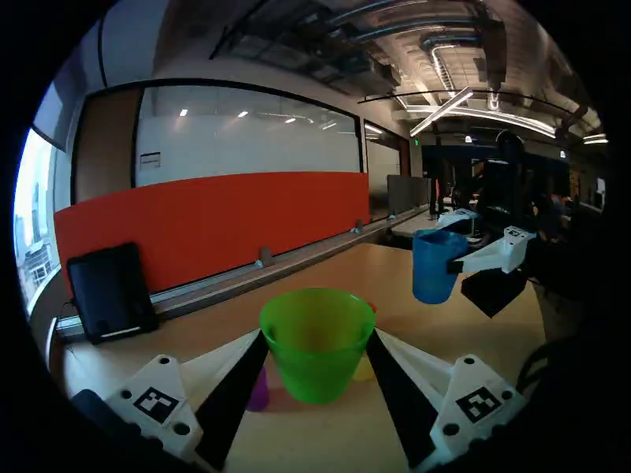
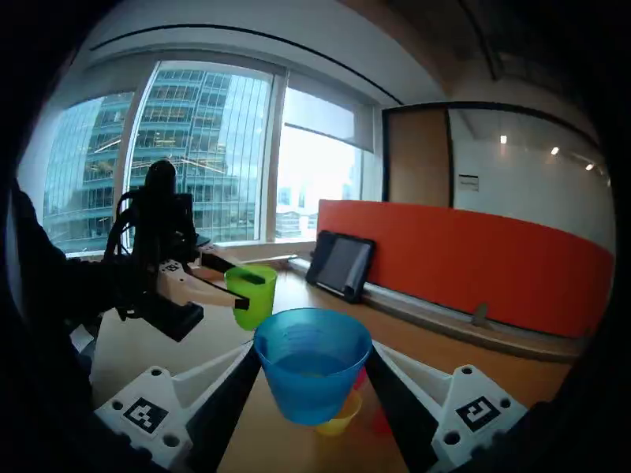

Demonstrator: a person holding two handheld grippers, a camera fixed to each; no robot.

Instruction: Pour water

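My left gripper (image 1: 317,364) is shut on a green plastic cup (image 1: 317,340), held upright above the wooden table (image 1: 371,272). To the right and farther off, my right gripper (image 1: 461,266) holds a blue cup (image 1: 432,264). In the right gripper view, my right gripper (image 2: 313,374) is shut on the blue cup (image 2: 311,370), which has water in its bottom. Beyond it to the left, the left gripper (image 2: 237,296) holds the green cup (image 2: 252,296). Both cups stand upright and apart.
Small cups lie on the table below: a purple one (image 1: 258,392), a yellow one (image 2: 341,418) and a red one (image 2: 380,422). A black tablet (image 1: 110,292) leans against the orange partition (image 1: 221,221). Windows (image 2: 181,158) run along one side.
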